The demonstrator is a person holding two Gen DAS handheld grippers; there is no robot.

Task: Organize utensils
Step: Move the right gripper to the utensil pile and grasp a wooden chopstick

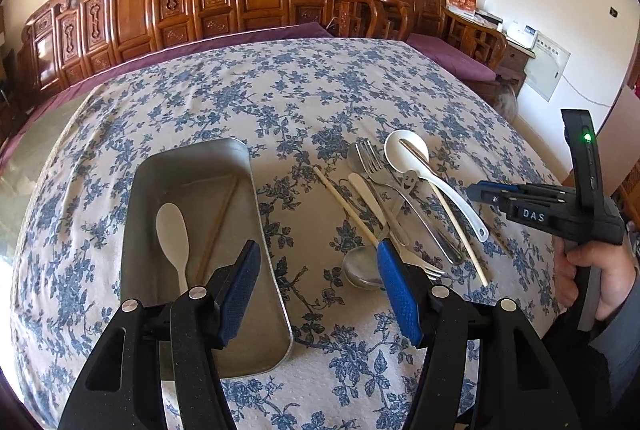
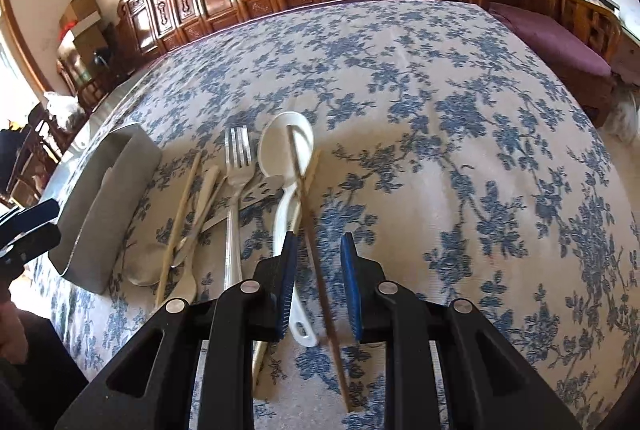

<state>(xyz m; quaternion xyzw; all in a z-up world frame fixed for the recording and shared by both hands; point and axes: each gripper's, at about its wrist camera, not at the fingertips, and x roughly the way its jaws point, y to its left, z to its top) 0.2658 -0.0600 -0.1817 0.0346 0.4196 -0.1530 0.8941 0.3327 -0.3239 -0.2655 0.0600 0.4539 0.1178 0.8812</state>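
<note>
Holding both tools over the flowered tablecloth (image 1: 320, 102), you have the left gripper (image 1: 320, 294) with its blue pads set well apart and nothing between them, poised above the near right edge of the metal tray (image 1: 272, 270). Inside that tray lie a white rice paddle (image 1: 173, 234) and one brown chopstick (image 1: 216, 230) running lengthwise beside it. Just right of the tray sits the loose pile of utensils: a steel fork (image 2: 237, 166), a white ladle (image 2: 286, 150) with its bowl toward the far side, a pale chopstick (image 2: 178, 222), a metal spoon (image 1: 360, 266) near your left pad, and a small slotted piece with a smiling face (image 1: 408, 182) among the handles. Your right gripper (image 2: 318, 290) hangs over the ladle's handle end with its pads partly apart; a brown chopstick (image 2: 316, 262) runs through the gap between them, and neither pad appears to press on it, though the angle makes that hard to confirm. In the left view, your hand (image 1: 592, 278) is wrapped around the right tool's handle at the table's right edge.
</note>
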